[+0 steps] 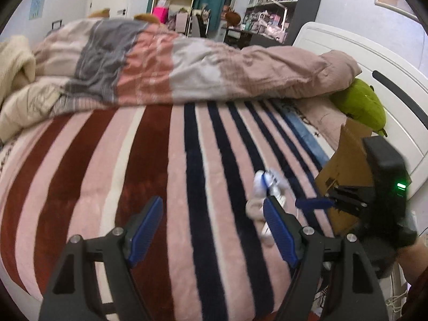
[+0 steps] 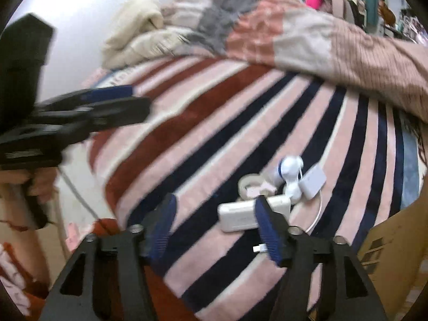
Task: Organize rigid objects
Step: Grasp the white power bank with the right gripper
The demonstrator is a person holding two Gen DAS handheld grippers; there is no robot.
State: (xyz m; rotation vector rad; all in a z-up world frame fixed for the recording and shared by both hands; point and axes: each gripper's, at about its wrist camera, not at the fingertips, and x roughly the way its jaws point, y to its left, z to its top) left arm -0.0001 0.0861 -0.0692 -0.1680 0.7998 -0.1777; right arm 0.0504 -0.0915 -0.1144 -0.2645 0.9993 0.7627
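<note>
A cluster of small rigid objects lies on the striped bed cover: a white power bank, a white-and-blue round gadget, a white charger block, a tape roll and a white cable. My right gripper is open and empty, just in front of the power bank. My left gripper is open and empty over the bed; the gadget lies beyond its right finger. The right gripper shows at the right of the left wrist view.
A cardboard box stands at the bed's right edge, also in the right wrist view. A rumpled duvet and a green plush lie at the back. A white headboard rises on the right.
</note>
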